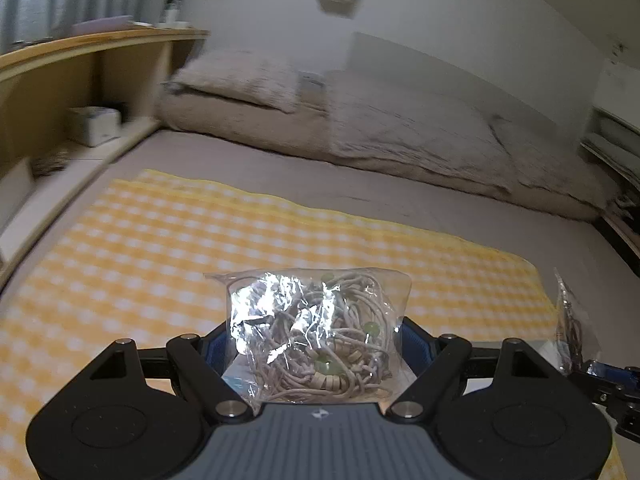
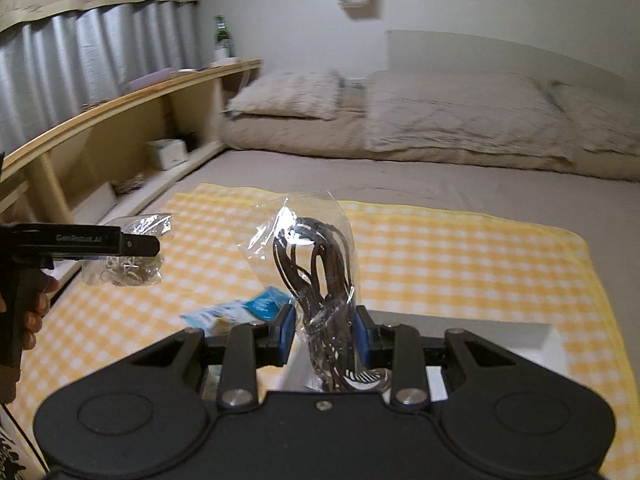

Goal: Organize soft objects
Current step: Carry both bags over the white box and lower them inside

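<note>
My left gripper is shut on a clear plastic bag of beige cords with green beads, which bulges up between the blue pads. From the right wrist view, the same gripper and its bag of beige cords hang at the left, with a person's hand on the handle. My right gripper is shut on a clear bag of dark brown cords that stands upright. The right gripper also shows at the left wrist view's right edge. Both bags hang above the yellow checked cloth.
A white open box and a blue-white packet lie on the yellow checked cloth below my right gripper. Beyond are a beige pillow and duvet. A wooden shelf runs along the left.
</note>
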`<state>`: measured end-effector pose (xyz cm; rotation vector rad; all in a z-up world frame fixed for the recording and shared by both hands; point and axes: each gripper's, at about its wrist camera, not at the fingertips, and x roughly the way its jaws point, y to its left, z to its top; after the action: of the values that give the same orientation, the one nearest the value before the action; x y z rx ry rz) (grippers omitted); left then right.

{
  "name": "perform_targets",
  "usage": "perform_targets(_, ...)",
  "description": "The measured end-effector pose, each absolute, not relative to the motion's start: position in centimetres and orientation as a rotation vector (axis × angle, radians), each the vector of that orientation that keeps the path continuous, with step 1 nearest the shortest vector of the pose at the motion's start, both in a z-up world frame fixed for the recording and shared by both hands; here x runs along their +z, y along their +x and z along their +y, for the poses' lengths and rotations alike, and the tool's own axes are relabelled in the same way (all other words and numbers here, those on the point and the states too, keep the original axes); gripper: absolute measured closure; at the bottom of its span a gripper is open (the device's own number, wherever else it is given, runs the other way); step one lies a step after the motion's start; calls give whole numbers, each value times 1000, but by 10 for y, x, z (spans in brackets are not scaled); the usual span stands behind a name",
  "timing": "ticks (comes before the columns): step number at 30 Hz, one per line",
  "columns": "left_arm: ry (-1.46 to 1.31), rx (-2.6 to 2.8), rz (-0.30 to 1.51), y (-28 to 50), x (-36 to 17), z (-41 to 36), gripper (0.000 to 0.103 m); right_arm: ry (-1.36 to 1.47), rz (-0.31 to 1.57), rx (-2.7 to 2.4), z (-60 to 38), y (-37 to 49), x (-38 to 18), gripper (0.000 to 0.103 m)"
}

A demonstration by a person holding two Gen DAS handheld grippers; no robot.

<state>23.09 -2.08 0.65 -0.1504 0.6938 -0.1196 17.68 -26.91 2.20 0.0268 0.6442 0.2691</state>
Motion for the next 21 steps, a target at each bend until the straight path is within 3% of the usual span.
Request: perform_targets(21,-176,-305,842,265,-59,-142,21,133,860,-15,-376,152,-34,71)
